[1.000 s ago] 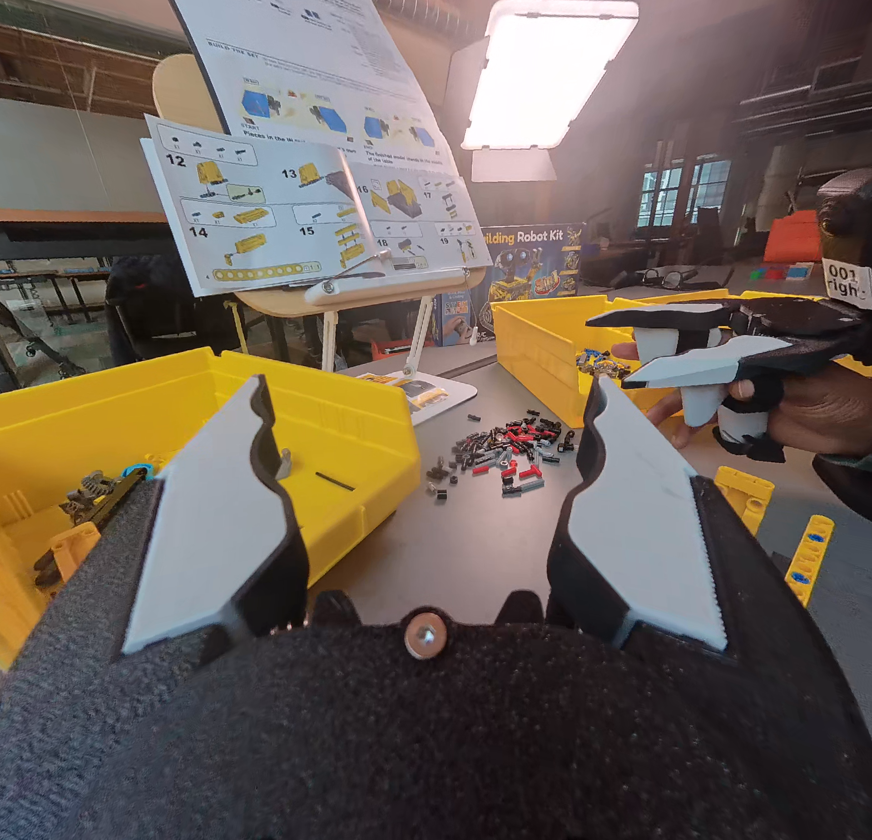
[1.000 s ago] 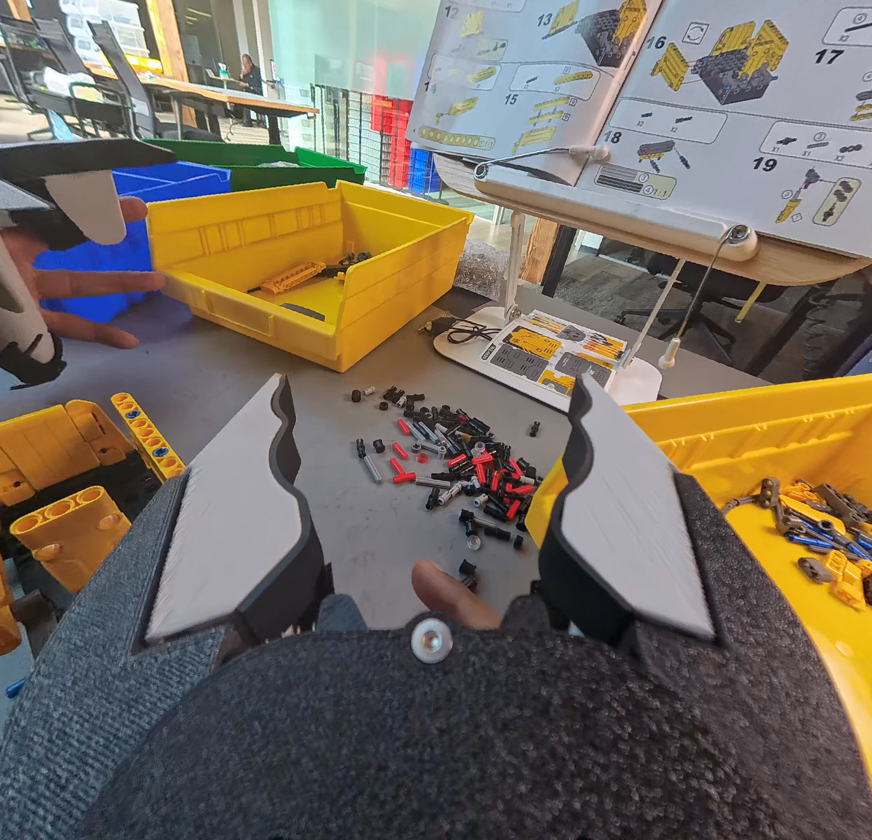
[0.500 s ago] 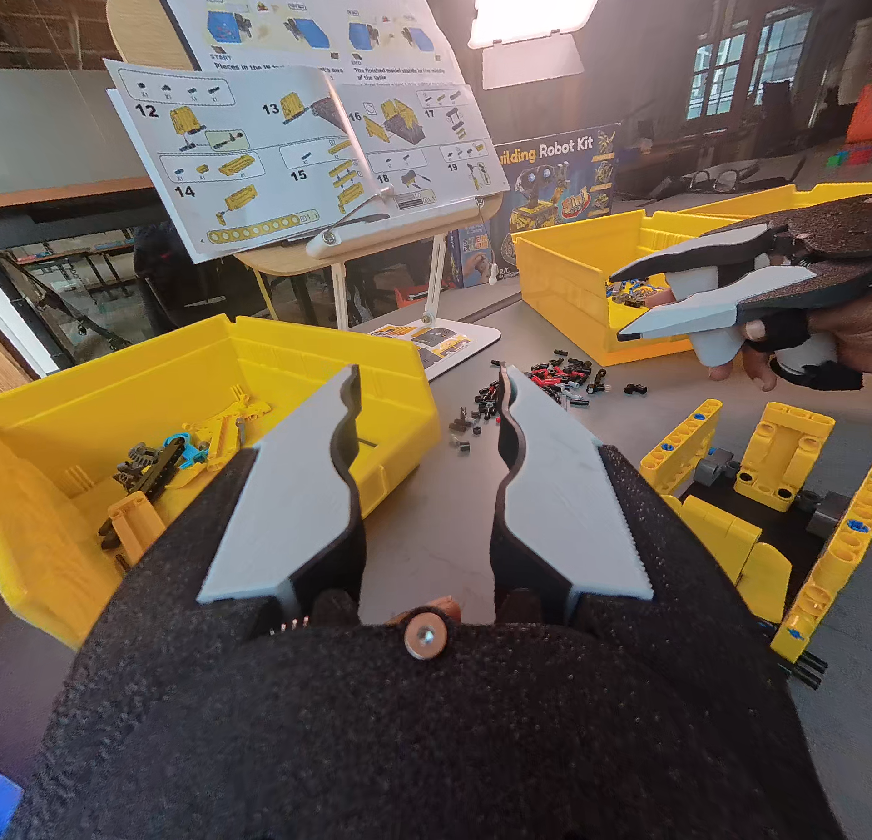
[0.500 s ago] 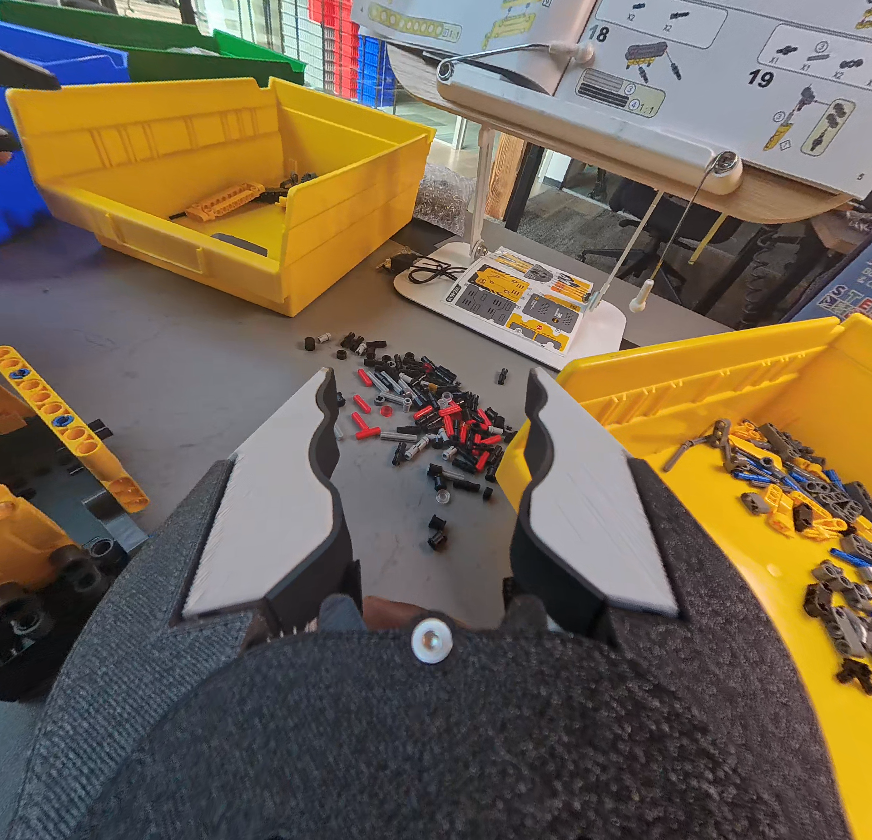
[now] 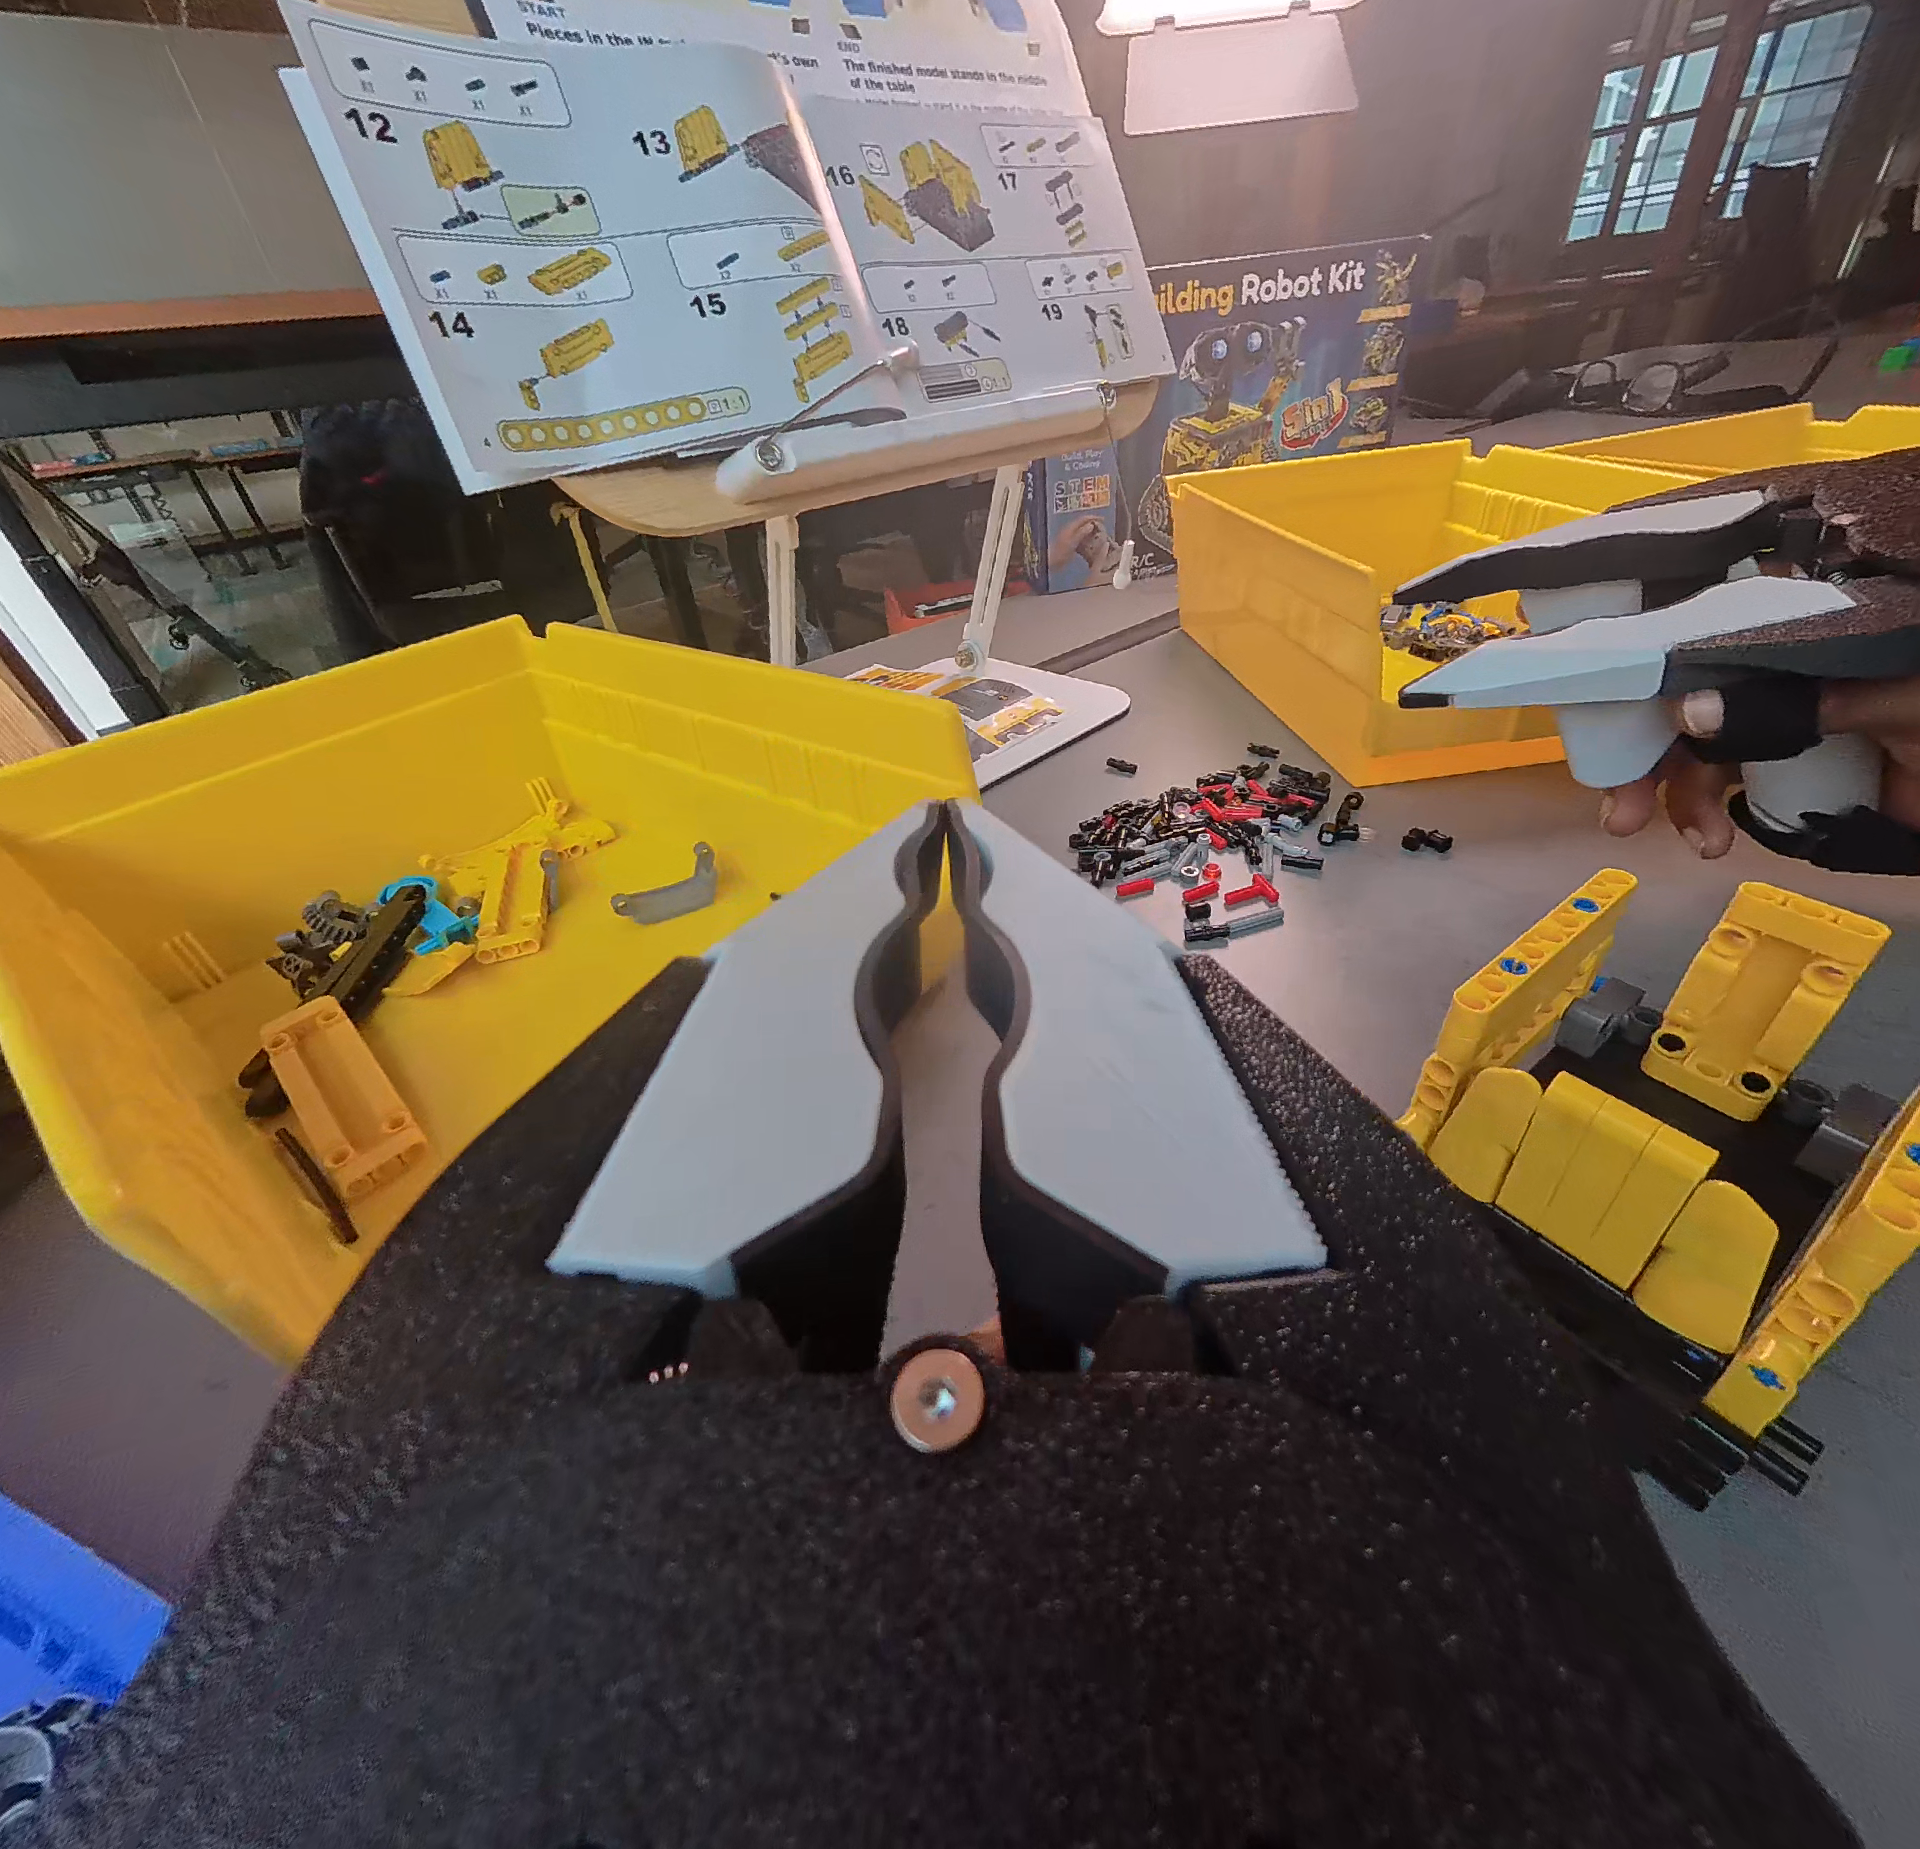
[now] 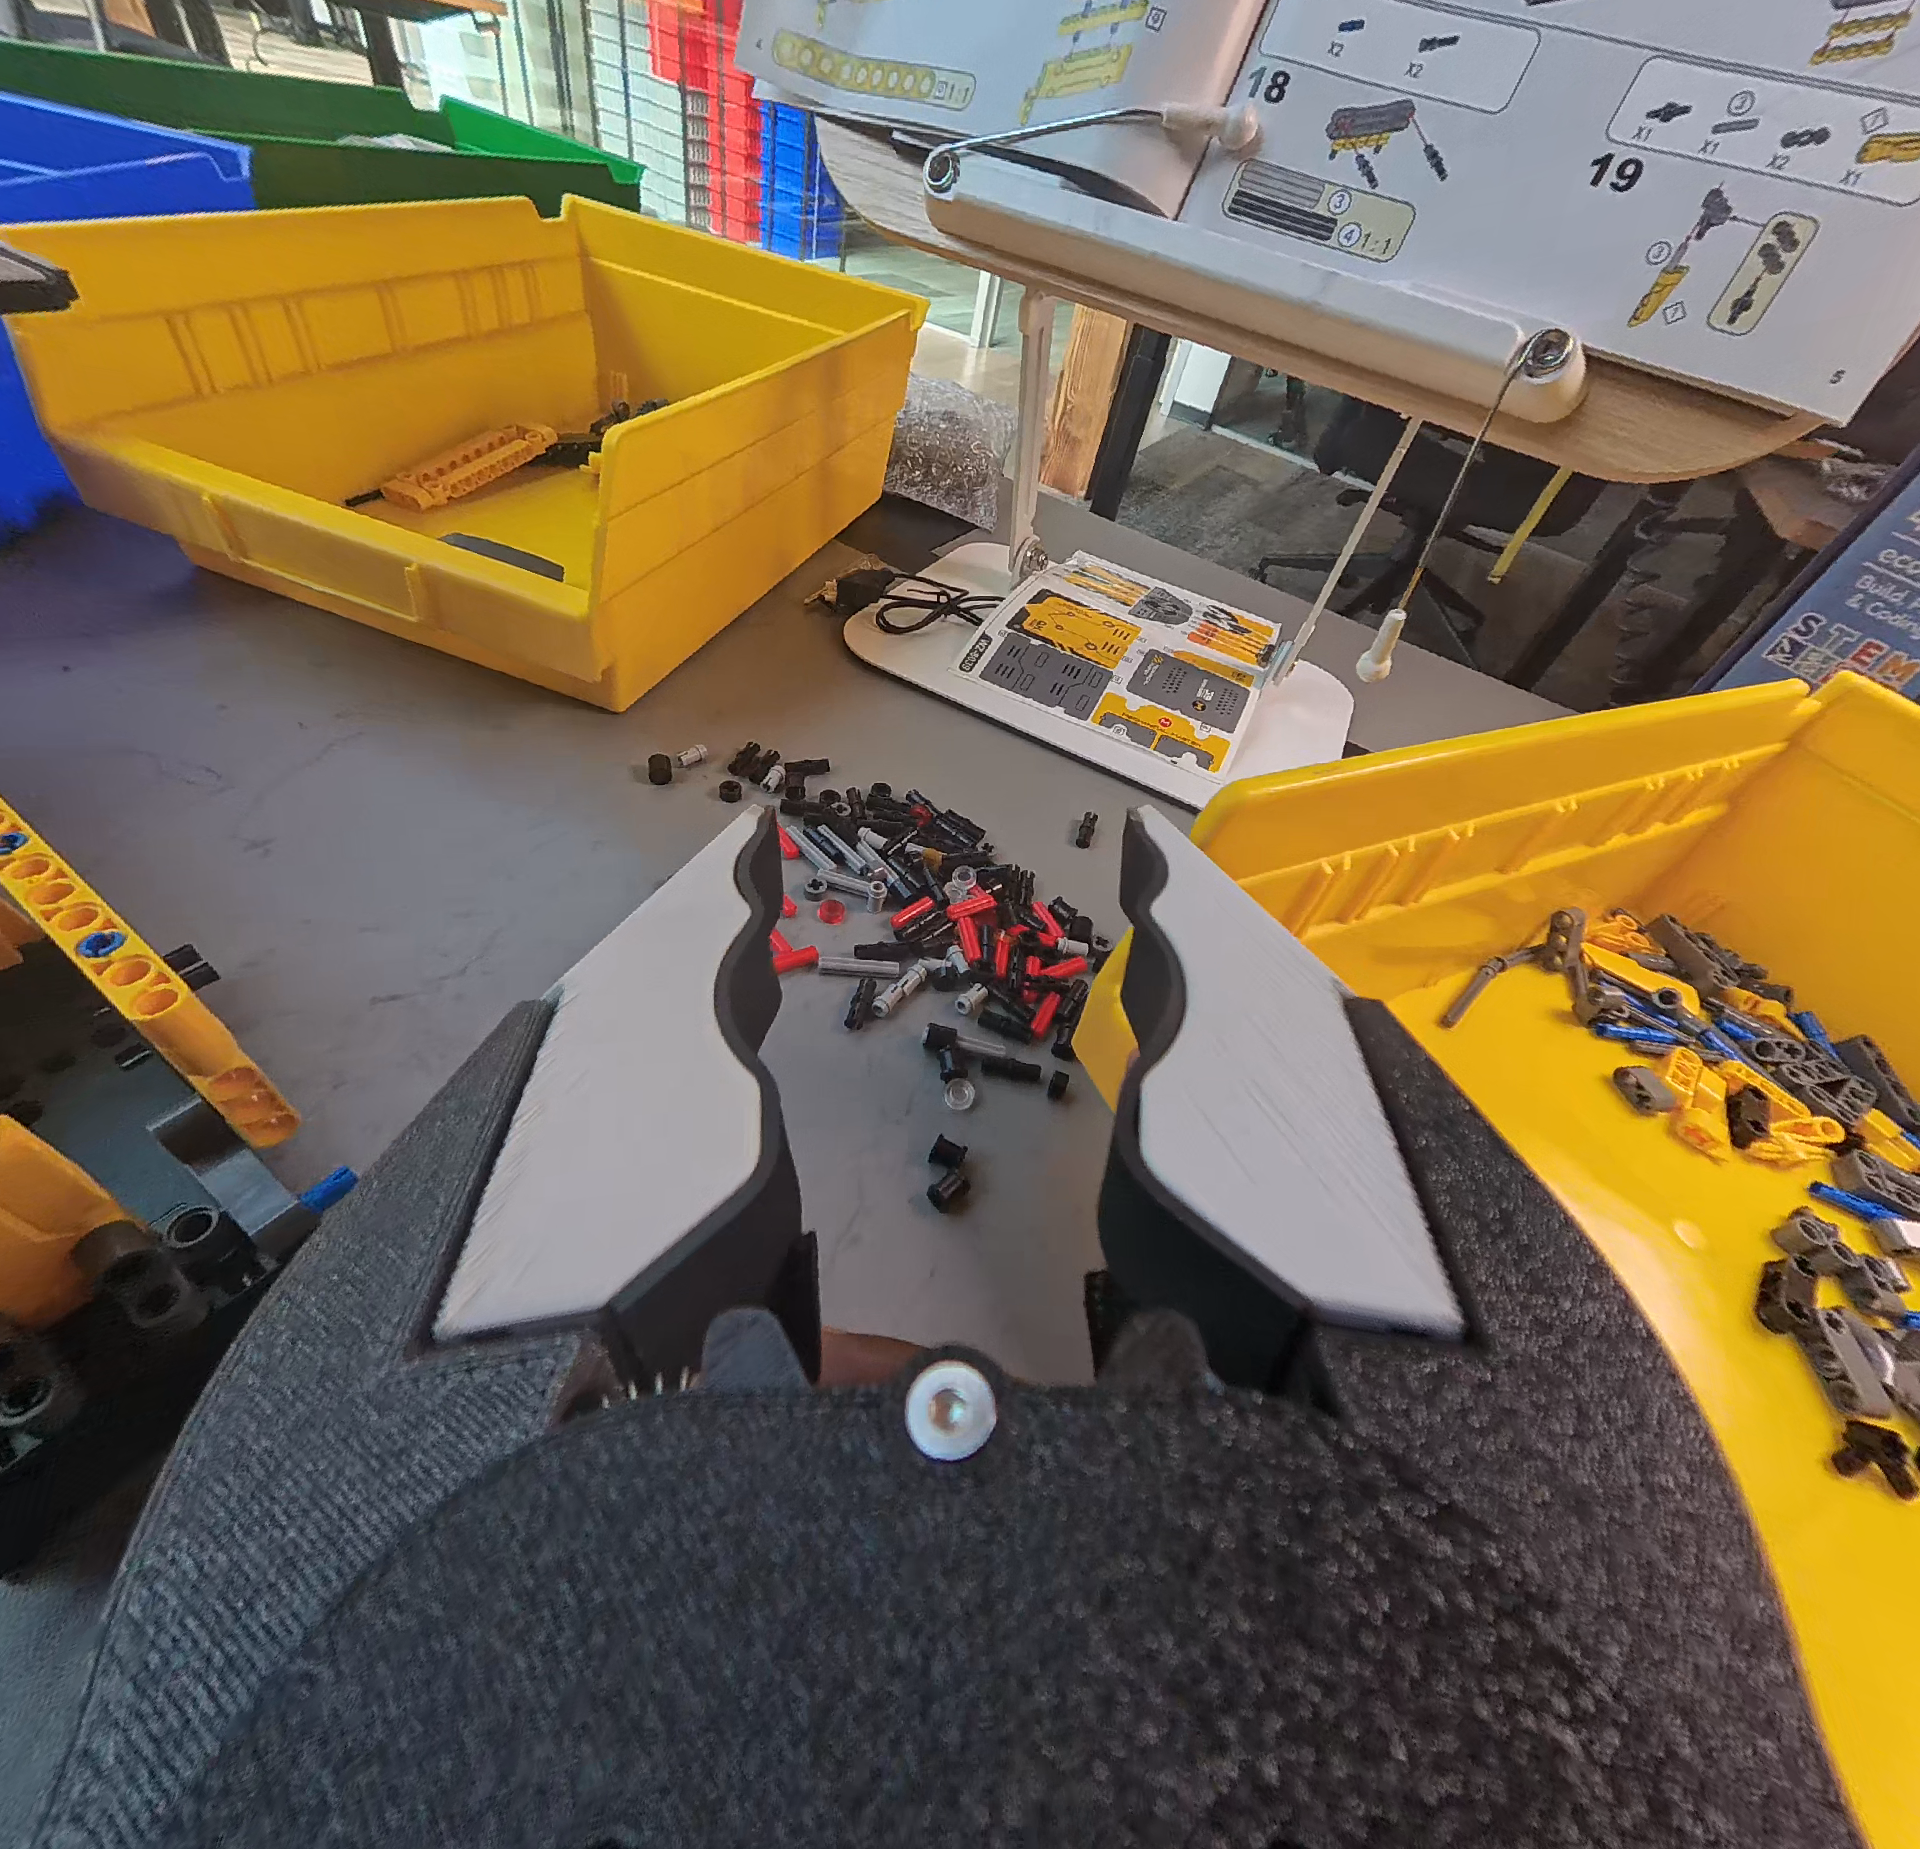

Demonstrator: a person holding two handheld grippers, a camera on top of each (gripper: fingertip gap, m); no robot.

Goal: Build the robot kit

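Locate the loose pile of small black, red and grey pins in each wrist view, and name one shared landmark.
Left wrist view: pile of pins right of centre, on the grey table past the shut tool tips.
Right wrist view: pile at centre, between the open tool fingers.
Shared landmark: the white bookstand base behind it.

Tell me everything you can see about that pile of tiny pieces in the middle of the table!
The pile of tiny pieces is a loose scatter of small plastic pins and connectors, mostly black, with red and grey ones mixed in. It lies flat on the grey table, between two yellow bins, in front of the booklet stand's white base. A few strays sit apart. Nothing grips them; the right tool hangs open nearby.
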